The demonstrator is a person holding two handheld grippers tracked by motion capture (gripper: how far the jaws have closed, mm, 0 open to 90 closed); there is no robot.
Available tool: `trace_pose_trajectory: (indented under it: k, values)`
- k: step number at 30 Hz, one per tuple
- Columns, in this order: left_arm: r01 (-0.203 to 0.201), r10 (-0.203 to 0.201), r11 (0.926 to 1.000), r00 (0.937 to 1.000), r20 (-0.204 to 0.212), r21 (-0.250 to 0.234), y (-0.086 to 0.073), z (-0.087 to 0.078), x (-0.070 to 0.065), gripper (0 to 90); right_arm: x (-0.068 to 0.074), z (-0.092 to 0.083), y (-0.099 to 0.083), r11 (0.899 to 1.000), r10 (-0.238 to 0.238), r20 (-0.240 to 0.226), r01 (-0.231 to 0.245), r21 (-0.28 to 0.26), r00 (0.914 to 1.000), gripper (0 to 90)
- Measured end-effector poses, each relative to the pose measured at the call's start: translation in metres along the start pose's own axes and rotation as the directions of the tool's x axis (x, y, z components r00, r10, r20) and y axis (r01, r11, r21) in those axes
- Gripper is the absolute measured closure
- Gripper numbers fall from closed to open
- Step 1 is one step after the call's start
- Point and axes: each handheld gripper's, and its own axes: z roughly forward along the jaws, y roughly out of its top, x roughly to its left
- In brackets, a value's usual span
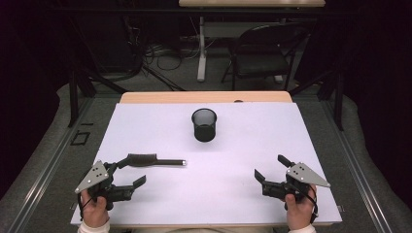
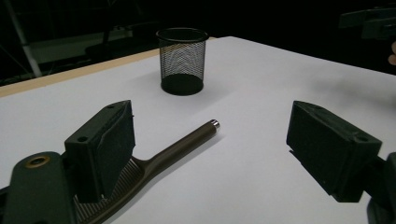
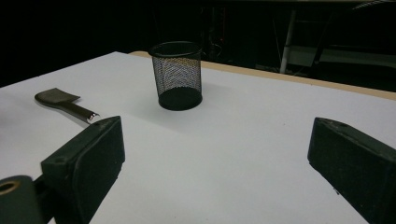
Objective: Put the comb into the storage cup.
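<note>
A black mesh cup (image 1: 204, 124) stands upright at the middle of the white-covered table (image 1: 243, 145). A dark brush-like tool (image 1: 150, 160) with a silver-tipped handle lies flat at the left, its handle pointing right. My left gripper (image 1: 128, 173) rests open just in front of the tool's wide end; its far jaw lies beside that end. In the left gripper view the tool (image 2: 182, 142) runs out from under the left jaw toward the cup (image 2: 182, 60). My right gripper (image 1: 269, 167) is open at the right front, holding nothing. The right gripper view shows the cup (image 3: 177, 74) and tool (image 3: 65, 105).
The table's bare wooden far edge (image 1: 204, 97) lies behind the white sheet. Beyond it on the floor are a black folding chair (image 1: 262, 53), a white table leg (image 1: 201, 48) and cables. Dark frame rails run along both sides of the table.
</note>
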Motion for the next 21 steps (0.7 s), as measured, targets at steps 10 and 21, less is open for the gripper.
trace_pose_trajectory:
  k: [10,21]
  values:
    - [0.033,-0.032,0.9977,0.999,-0.032,0.059,-0.003,0.009,0.003,16.0,0.001,0.005,-0.001,1.0,-0.019,-0.012,0.019,0.017,0.9998,3.8]
    - [0.012,-0.011,0.9947,0.9999,-0.007,0.102,-0.004,0.015,-0.006,18.2,0.005,0.01,-0.001,0.998,-0.04,-0.032,0.042,0.038,0.9987,4.8]
